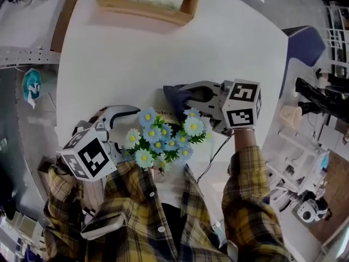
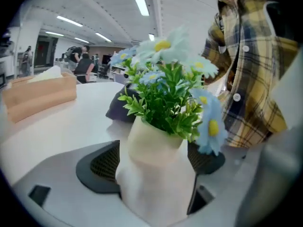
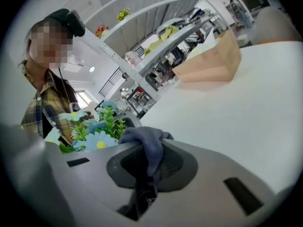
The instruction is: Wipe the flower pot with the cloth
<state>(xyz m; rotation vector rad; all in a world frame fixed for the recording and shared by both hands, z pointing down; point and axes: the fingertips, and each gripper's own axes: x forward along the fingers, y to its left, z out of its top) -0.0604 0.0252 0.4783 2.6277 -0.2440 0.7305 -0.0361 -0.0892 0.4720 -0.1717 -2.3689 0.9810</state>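
A small cream flower pot (image 2: 154,171) with green leaves and pale blue daisies (image 1: 162,137) is clamped between the jaws of my left gripper (image 2: 154,162), tilted toward the person's body. In the head view the left gripper (image 1: 109,125) sits at the bouquet's left. My right gripper (image 1: 188,98) is shut on a dark blue-grey cloth (image 3: 150,148), which bunches out past its jaws. The cloth (image 1: 177,96) lies just behind the flowers, close to the pot's far side; whether it touches the pot is hidden by the blooms.
A wooden tray (image 1: 147,5) holding a pale folded cloth stands at the far edge of the round white table (image 1: 136,59). A grey chair (image 1: 305,40) and shelving stand to the right. The person's plaid shirt (image 1: 163,217) is right below the pot.
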